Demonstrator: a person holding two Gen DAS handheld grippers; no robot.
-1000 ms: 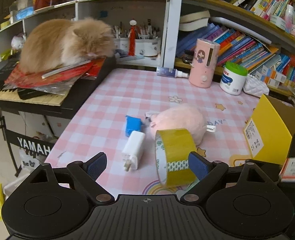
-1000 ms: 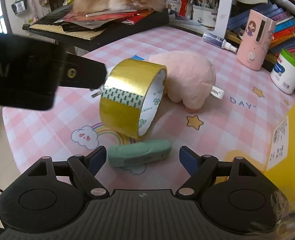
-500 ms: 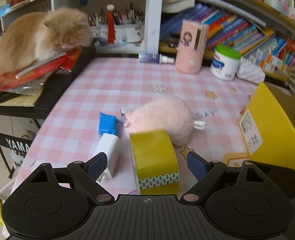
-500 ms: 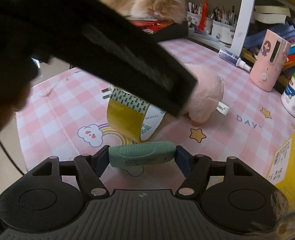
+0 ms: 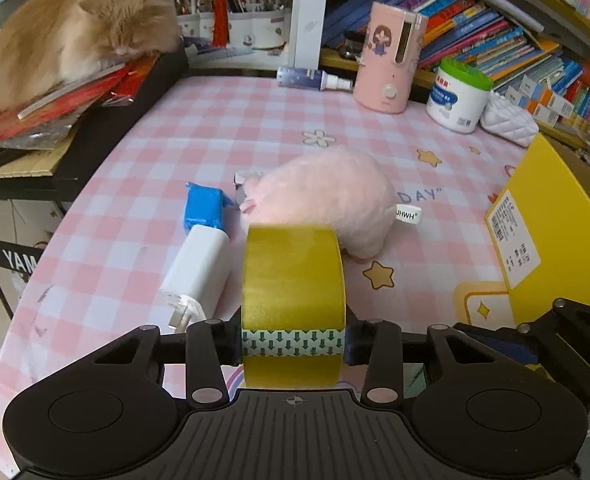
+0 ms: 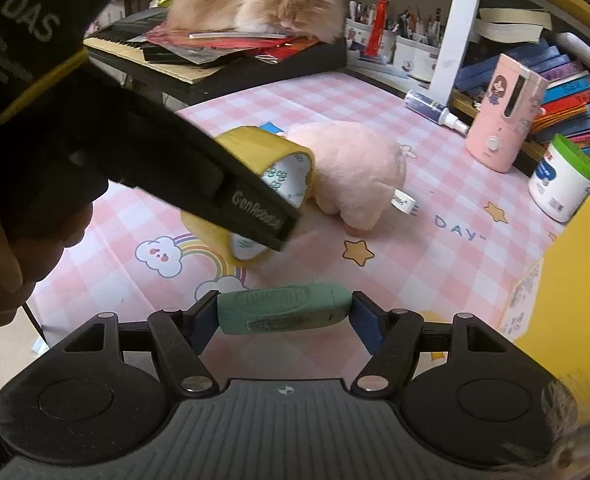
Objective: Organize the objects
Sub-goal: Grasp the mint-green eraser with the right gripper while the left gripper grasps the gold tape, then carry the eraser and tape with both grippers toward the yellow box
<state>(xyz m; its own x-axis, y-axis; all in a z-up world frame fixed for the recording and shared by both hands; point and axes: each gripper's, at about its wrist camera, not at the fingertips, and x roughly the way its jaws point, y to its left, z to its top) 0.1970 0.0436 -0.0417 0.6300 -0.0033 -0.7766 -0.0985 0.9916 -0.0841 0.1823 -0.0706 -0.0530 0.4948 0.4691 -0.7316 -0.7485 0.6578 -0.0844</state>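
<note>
My left gripper [image 5: 293, 350] is shut on a yellow tape roll [image 5: 293, 280] that stands on edge on the pink checked table [image 5: 223, 128]. In the right wrist view the tape roll [image 6: 283, 176] is partly hidden by the left gripper's body. My right gripper [image 6: 285, 314] is shut on a green oblong object [image 6: 283, 312], held just above the table. A pink plush toy [image 5: 327, 200] lies behind the tape. A white charger [image 5: 199, 272] and a blue box [image 5: 205, 210] lie left of it.
A yellow cardboard box [image 5: 551, 232] stands at the right. A pink dispenser [image 5: 389, 64], a green-lidded white jar [image 5: 457, 96] and a spray bottle [image 5: 311, 79] stand at the back. A cat [image 5: 75, 36] lies on a keyboard at the left.
My left gripper moved in around the tape roll and shut on it. My right gripper shut on the green object and lifted it slightly.
</note>
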